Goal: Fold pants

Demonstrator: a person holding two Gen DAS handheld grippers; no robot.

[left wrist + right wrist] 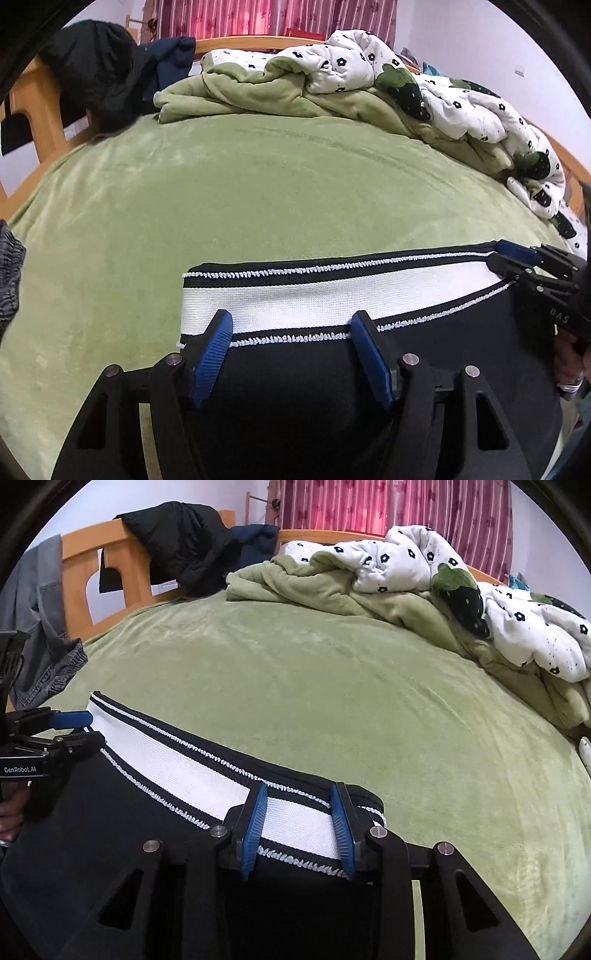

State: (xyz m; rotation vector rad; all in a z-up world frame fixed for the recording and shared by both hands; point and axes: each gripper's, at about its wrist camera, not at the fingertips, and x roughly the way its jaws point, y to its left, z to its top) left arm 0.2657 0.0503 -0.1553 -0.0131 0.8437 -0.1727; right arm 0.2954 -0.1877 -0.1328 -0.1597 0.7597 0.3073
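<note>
Black pants (295, 387) with a broad white waistband (332, 295) lie flat on the green bedspread (221, 184). My left gripper (291, 317) is open, its blue pads standing wide apart over the waistband's lower edge near its left end. My right gripper (299, 794) is also open. Its jaws straddle the flat waistband (184, 764) near the right end, and the cloth is not bunched between the pads. Each gripper shows in the other's view: the right gripper (513, 258) at the band's far right, the left gripper (79, 727) at its far left.
A crumpled green blanket (240, 92) and a white flowered quilt (461, 107) are heaped along the back of the bed. A dark jacket (184, 542) hangs on the wooden bed frame (77, 550). Grey jeans (44, 627) lie at the left edge.
</note>
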